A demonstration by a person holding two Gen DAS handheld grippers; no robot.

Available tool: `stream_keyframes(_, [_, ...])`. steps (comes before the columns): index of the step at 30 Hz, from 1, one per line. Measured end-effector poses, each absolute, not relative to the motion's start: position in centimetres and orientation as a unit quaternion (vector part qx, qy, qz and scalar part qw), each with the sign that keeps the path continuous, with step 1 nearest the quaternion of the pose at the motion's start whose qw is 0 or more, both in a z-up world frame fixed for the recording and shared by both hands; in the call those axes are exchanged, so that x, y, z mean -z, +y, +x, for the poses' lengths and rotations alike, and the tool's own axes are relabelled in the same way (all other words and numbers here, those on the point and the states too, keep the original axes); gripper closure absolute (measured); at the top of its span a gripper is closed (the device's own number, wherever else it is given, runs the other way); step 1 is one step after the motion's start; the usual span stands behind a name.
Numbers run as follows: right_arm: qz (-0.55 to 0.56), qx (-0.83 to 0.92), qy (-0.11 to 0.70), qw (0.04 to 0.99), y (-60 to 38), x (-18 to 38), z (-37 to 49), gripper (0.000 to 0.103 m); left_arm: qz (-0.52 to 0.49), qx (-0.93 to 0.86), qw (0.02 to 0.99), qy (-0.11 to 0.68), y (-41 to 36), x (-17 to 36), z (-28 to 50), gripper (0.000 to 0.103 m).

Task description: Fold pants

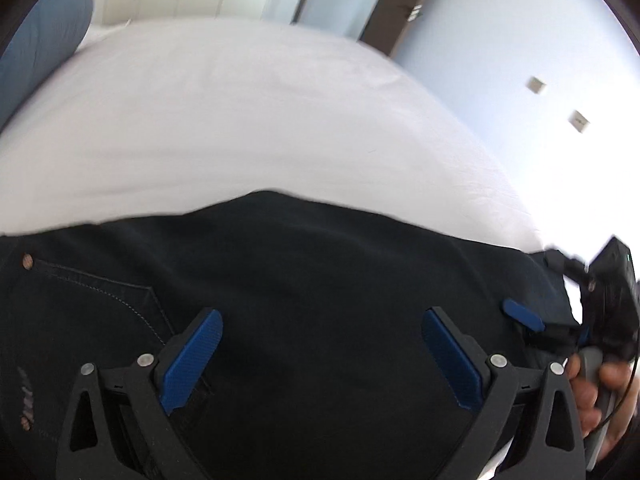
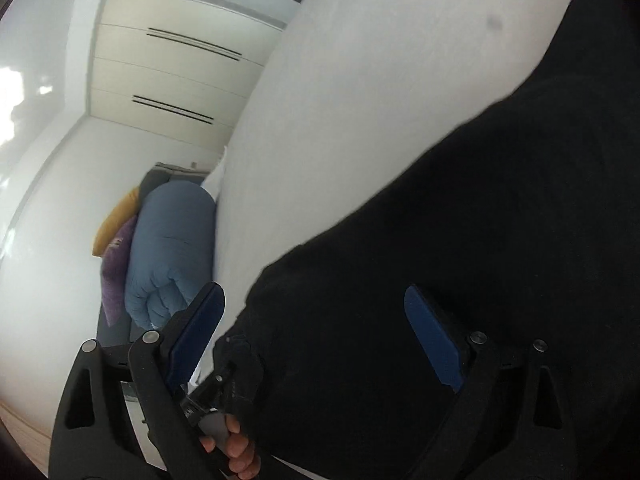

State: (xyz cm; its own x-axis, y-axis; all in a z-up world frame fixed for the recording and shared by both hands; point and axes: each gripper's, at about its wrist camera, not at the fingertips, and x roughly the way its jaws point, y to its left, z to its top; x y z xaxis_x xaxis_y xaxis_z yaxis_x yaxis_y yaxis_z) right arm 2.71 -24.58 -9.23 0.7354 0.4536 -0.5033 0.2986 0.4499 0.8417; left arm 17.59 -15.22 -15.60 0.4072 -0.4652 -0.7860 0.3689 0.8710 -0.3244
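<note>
Black pants (image 1: 304, 280) lie on a white bed (image 1: 240, 120), filling the lower half of the left wrist view, with a stitched pocket and a rivet at the left. My left gripper (image 1: 322, 356) is open just above the fabric, its blue pads spread wide. My right gripper (image 1: 524, 316) shows at the right edge of that view, near the pants' end. In the right wrist view the pants (image 2: 460, 260) fill the right side, and my right gripper (image 2: 316, 340) is open with the cloth edge between its spread pads, touching neither.
A rolled blue quilt (image 2: 168, 248) with yellow and purple cushions lies beside the bed (image 2: 360, 120). Cream wardrobe doors (image 2: 168, 72) stand behind. A pale wall with two sockets (image 1: 536, 84) is at the right of the left wrist view.
</note>
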Motion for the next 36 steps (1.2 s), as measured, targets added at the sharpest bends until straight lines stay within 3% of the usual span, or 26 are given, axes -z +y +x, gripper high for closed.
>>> stream_keyframes(1, [0.520, -0.030, 0.370, 0.770, -25.2, 10.4, 3.4, 0.031, -0.047, 0.237, 0.832, 0.500, -14.5, 16.6, 18.4, 0.017])
stream_keyframes(2, [0.523, -0.023, 0.366, 0.769, -26.0, 11.1, 2.8, 0.054, -0.047, 0.236, 0.828, 0.506, -13.7, 17.6, 18.9, 0.024])
stream_keyframes(3, [0.530, -0.011, 0.361, 0.767, -27.2, 11.7, 2.1, 0.064, -0.055, 0.246, 0.827, 0.503, -13.0, 18.0, 19.0, 0.034])
stream_keyframes(5, [0.538, 0.029, 0.350, 0.766, -32.9, 13.8, -1.6, 0.097, -0.068, 0.270, 0.822, 0.498, -10.6, 18.1, 18.9, 0.048])
stream_keyframes(6, [0.544, 0.054, 0.339, 0.765, -34.6, 14.2, -2.9, 0.103, -0.064, 0.273, 0.820, 0.498, -9.6, 18.1, 18.9, 0.068])
stream_keyframes(7, [0.555, 0.095, 0.322, 0.761, -37.0, 14.4, -5.1, 0.103, -0.059, 0.270, 0.821, 0.500, -8.3, 18.1, 18.9, 0.085])
stream_keyframes(8, [0.567, 0.115, 0.304, 0.757, -38.8, 14.5, -6.6, 0.103, -0.055, 0.257, 0.825, 0.501, -6.9, 17.9, 19.1, 0.090])
stream_keyframes(11, [0.556, 0.173, 0.289, 0.760, -41.7, 12.6, -9.3, 0.103, -0.050, 0.211, 0.839, 0.499, -4.1, 16.7, 20.0, 0.090])
stream_keyframes(13, [0.554, 0.144, 0.280, 0.771, -41.3, 11.0, -8.8, 0.095, -0.067, 0.242, 0.835, 0.490, -5.2, 15.3, 20.9, 0.089])
stream_keyframes(16, [0.552, 0.019, 0.284, 0.784, -36.6, 9.4, -4.3, 0.095, -0.098, 0.344, 0.792, 0.494, -10.9, 14.8, 22.3, 0.081])
stream_keyframes(20, [0.517, -0.086, 0.350, 0.776, -29.0, 10.5, 2.5, 0.095, -0.075, 0.408, 0.737, 0.533, -18.9, 18.1, 24.2, 0.081])
stream_keyframes(21, [0.507, -0.091, 0.372, 0.772, -27.9, 11.2, 3.9, 0.095, -0.075, 0.401, 0.736, 0.541, -19.4, 19.1, 24.9, 0.085])
stream_keyframes(22, [0.498, -0.089, 0.398, 0.765, -27.3, 12.3, 6.0, 0.095, -0.087, 0.398, 0.733, 0.544, -19.1, 19.8, 25.7, 0.099])
stream_keyframes(24, [0.489, -0.042, 0.416, 0.766, -27.5, 13.8, 7.0, 0.097, -0.144, 0.381, 0.729, 0.550, -15.9, 20.8, 27.6, 0.098])
stream_keyframes(25, [0.505, -0.018, 0.397, 0.766, -29.2, 14.6, 6.6, 0.102, -0.161, 0.370, 0.733, 0.548, -14.0, 20.6, 28.7, 0.098])
stream_keyframes(27, [0.519, 0.020, 0.369, 0.770, -31.5, 16.9, 4.5, 0.103, -0.221, 0.357, 0.732, 0.537, -8.9, 20.9, 30.0, 0.098])
stream_keyframes(36, [0.525, 0.172, 0.273, 0.787, -42.3, 16.5, -3.5, 0.103, -0.250, 0.229, 0.799, 0.496, 9.6, 19.6, 28.3, 0.098])
